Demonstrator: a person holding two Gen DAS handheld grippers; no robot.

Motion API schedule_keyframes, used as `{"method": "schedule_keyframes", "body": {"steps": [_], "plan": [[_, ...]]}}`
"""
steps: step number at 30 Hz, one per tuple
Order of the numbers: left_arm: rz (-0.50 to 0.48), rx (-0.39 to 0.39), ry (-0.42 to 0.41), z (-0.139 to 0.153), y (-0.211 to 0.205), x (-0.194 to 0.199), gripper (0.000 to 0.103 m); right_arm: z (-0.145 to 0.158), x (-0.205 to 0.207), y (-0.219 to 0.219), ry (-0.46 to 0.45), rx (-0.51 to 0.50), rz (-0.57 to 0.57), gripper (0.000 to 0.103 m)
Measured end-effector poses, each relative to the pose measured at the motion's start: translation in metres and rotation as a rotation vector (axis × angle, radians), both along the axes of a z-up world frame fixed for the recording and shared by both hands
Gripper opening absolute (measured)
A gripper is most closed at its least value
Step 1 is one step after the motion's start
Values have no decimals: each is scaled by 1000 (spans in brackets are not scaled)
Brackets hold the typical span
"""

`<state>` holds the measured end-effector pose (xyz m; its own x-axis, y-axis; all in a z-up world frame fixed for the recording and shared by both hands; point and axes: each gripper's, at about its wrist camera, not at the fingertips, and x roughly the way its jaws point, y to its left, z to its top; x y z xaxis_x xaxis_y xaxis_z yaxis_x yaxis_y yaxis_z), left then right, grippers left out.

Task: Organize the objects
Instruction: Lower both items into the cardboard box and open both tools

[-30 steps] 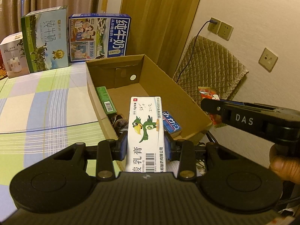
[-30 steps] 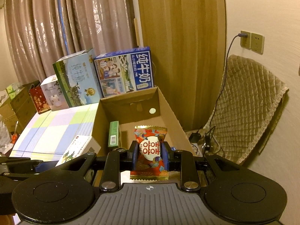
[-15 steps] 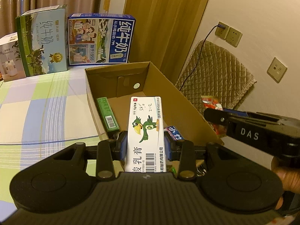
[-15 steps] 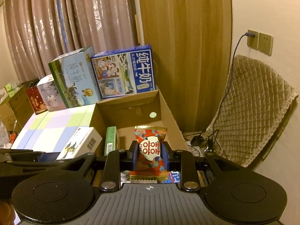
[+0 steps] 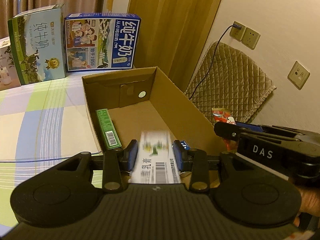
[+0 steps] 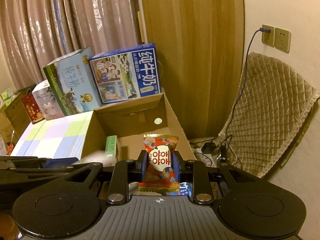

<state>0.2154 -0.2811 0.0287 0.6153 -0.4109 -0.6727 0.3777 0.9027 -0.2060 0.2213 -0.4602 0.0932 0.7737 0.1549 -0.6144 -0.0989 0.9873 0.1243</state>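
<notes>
Left gripper: your fingers look spread just wider than the white rectangular carton with the green bird print and barcode. The carton is motion-blurred between the blue pads, over the near end of the open brown cardboard box. I read that as dropping free, but contact on either pad can't be ruled out.

Right gripper: your fingers pinch the red foil snack sachet with the white oval label across its middle. It's upright, above the near end of the same box.

Already in the box: a slim green carton along the left wall, and a small blue pack by the near right.

Handling, my judgement:
- White carton: light, stiff paperboard. Grip the long side faces, as now. It should land flat.
- Sachet: soft, slick foil that crushes easily. Keep a light squeeze on the padded centre, not the crimped ends.
- Free floor is mid-box, and that looks like the spot for the sachet.

The box sits on the checked tabletop, near its right edge.
</notes>
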Motion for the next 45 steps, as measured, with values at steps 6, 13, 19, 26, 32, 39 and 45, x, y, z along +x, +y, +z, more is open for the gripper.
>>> {"method": "schedule_keyframes", "body": {"steps": [6,13,19,26,32,39,45], "plan": [[1,3,4,-5,1,6,33,-1,-2,1,4,2,0,24],[55,-27,-10,1,29,-2,41,-4,-5,5,11,14,5,24],[103,-34,-20,4,58,-14,42,-4,-7,12,16,21,20,24],[144,-46,1,-2,80,-22,43,-4,-3,19,12,50,29,24],[156,-41,-1,-3,88,-25,52,-2,-3,11,-10,133,6,71],[156,-28,0,-3,90,-39,69,1,-17,4,2,136,-19,71],[158,-14,-8,3,91,-55,83,10,-40,2,4,140,-27,74]]}}
